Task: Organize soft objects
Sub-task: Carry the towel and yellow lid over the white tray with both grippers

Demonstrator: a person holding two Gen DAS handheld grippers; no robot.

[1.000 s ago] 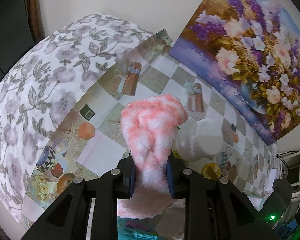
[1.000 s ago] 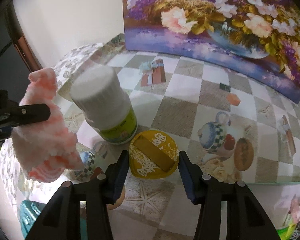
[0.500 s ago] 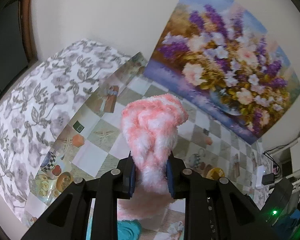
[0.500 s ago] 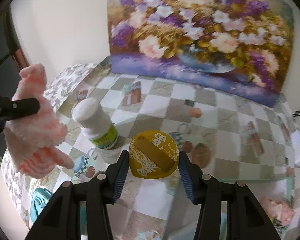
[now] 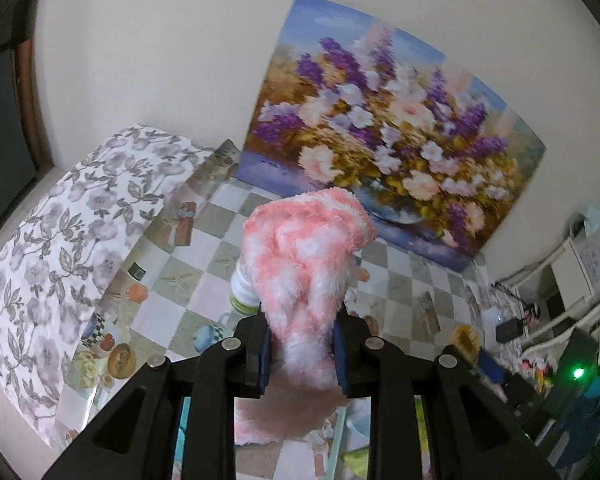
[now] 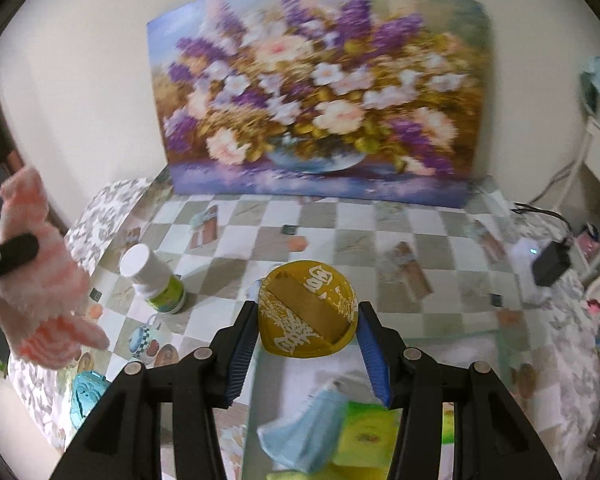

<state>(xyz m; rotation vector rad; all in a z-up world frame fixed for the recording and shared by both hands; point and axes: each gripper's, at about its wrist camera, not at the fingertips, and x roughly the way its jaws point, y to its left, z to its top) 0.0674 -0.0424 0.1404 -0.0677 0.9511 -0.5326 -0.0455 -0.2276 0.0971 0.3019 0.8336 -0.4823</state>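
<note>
Cloth (image 5: 304,276), pink and white and fluffy, sits pinched between the jaws of the left gripper (image 5: 300,350): its middle is squeezed narrow at the pads, its top bunches up above them and its tail droops below, all of it held in the air over the table (image 6: 388,216). From the right wrist view the same cloth hangs at the far left, clear of the surface. Pouch (image 6: 308,308), yellow with white print, fills the gap of the right gripper (image 6: 306,334); both blue pads press its sides, so those jaws are closed on it at a moderate width, and it too appears lifted.

As a judgement, the task is midway: two soft things are picked up and neither is put down yet. Under the right gripper lies what looks like a tray (image 6: 496,344) with a blue cloth (image 6: 304,428) and a green item (image 6: 364,436) already in it, likely the place for sorted things. A white bottle (image 6: 156,280) stands on the checked table near a floral painting (image 6: 320,92), and a teal item (image 6: 86,394) lies at the table's near left edge; whether that one is soft I cannot tell.
</note>
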